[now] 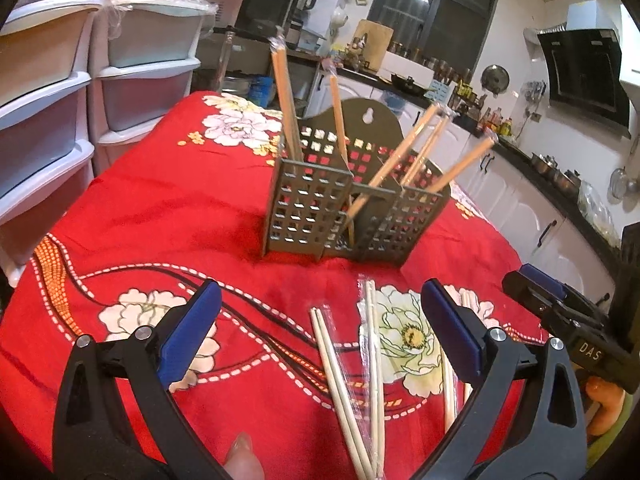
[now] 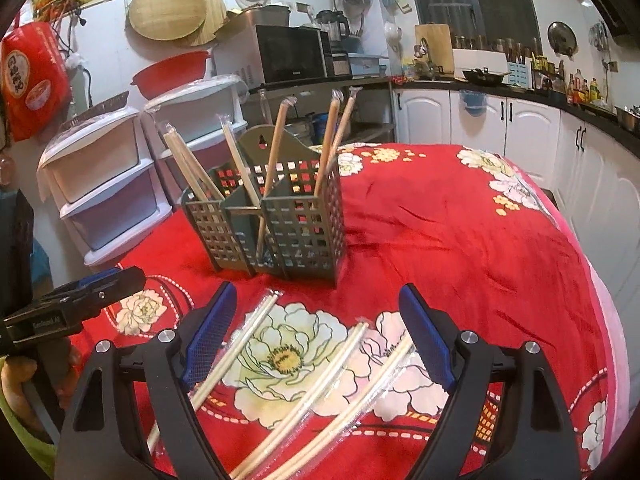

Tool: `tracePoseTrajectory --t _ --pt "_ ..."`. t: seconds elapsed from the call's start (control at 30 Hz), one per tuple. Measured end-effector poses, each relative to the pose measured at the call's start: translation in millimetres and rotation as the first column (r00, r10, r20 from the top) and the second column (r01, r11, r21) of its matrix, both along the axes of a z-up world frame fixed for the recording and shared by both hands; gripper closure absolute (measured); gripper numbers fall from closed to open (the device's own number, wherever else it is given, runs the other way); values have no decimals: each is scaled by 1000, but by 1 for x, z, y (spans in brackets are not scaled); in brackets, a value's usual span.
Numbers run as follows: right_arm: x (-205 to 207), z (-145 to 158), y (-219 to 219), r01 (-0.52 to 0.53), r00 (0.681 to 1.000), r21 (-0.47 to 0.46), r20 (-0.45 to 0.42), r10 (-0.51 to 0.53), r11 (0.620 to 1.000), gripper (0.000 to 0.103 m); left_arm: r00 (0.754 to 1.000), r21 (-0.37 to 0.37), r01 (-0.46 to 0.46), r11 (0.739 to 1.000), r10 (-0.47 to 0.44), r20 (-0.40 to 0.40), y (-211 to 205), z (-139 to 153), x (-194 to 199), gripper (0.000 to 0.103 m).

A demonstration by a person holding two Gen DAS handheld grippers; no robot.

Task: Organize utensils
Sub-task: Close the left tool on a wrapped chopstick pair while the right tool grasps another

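Ahead of your fingertips stands the grey perforated utensil holder [image 2: 280, 216], upright, with several wrapped tan chopstick pairs [image 2: 276, 148] leaning in its compartments. Three pale wrapped chopstick pairs [image 2: 320, 380] lie flat on the cloth between and beneath your right fingers [image 2: 428, 336], slanting away from you.

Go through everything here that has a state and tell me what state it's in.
Left gripper: open, empty.
Right gripper: open, empty.
Holder: upright, holding several wrapped chopstick pairs.
Loose chopsticks: wrapped, lying flat on the cloth.
Drawers: closed.
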State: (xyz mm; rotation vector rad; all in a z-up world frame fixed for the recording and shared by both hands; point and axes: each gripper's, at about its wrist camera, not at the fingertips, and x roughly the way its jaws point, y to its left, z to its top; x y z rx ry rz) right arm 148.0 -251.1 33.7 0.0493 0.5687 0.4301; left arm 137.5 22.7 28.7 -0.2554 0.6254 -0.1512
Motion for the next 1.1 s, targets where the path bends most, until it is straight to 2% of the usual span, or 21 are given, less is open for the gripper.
tracePoseTrajectory --t 0.43,0.8,0.9,0.93,1.1 --pt "10 -24 -4 3 998 -31 -66 -5 1000 23 996 15 25 1000 -23 -89 -15 -31 15 12" --pt "28 -44 11 -24 992 -99 -128 12 995 23 984 -21 42 999 -45 -170 -14 -55 29 12" --pt "33 -50 16 -34 989 -121 -150 16 992 23 978 -40 60 997 -66 -198 -16 -63 35 26" --pt "37 -52 18 -35 987 -130 -161 14 991 24 976 -43 59 997 -67 -206 -17 -65 36 33" --pt "55 -62 25 -39 977 -158 -215 4 987 28 973 -43 62 997 -70 -219 -19 -68 40 36"
